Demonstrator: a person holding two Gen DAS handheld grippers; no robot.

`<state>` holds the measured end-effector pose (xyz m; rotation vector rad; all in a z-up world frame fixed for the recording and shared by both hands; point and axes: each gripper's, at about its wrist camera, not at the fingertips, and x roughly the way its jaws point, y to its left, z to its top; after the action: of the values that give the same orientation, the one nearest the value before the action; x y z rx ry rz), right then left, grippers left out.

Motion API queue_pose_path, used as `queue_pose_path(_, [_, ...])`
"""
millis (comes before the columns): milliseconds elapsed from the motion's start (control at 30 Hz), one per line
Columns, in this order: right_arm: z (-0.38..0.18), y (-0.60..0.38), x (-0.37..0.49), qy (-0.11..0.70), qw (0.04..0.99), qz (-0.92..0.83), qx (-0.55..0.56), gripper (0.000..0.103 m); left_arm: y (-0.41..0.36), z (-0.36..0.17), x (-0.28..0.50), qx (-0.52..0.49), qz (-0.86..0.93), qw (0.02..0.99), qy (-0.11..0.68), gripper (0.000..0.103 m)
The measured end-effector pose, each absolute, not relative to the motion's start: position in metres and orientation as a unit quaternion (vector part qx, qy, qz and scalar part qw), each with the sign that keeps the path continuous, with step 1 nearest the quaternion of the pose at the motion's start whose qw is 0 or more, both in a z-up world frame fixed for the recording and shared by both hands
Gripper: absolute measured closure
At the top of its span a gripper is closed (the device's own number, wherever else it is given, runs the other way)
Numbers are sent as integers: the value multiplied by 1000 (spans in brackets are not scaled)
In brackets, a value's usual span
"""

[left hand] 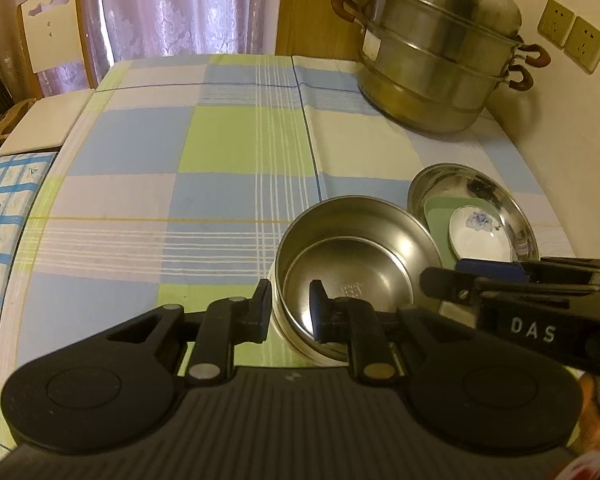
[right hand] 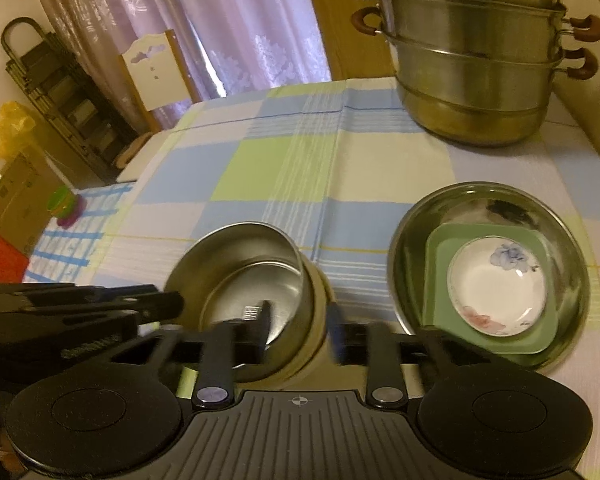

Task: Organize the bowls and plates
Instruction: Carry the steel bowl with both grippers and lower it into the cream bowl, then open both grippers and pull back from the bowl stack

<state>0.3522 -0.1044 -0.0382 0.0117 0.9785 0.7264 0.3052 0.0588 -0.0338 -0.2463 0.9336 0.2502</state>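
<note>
Two steel bowls [left hand: 352, 272] stand nested, one inside the other, on the near part of the checked tablecloth [left hand: 220, 140]. The inner bowl sits lower, and its rim shows inside the outer one.

The left tongs [left hand: 290, 312] are at the near left wall of these bowls. One finger is outside the wall and the other is inside the bowl, so the rim lies between them. The fingers look close to the wall, but I cannot tell if they press it or are only placed around it.

The right tongs [right hand: 300, 332] are at the near right side of the same bowls [right hand: 244, 280]. One finger is inside and the other outside, with the wall between them. This part is blurred by motion, so I cannot tell if they are clenched on the wall or loose.

To the right of the bowls, just beside them, lies a wide steel plate [right hand: 412, 240]. In it rests a green square plate [right hand: 440, 280], and on the green one sits a small white dish with flowers [right hand: 496, 280].

At the far right of the table stands a big steel steamer pot [right hand: 476, 60] with brown handles. A white chair [left hand: 52, 36] stands at the far left, in front of a purple curtain [left hand: 180, 4].
</note>
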Motion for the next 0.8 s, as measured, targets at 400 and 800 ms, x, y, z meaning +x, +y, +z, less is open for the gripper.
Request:
queue_pose_path(400, [-26, -128, 333, 449, 821, 352, 24, 59, 49, -13, 271, -120, 119, 883, 437, 84])
queue_pose_path(800, [-10, -170, 290, 442, 819, 364, 38, 52, 19, 2, 215, -126, 106, 882, 441, 80])
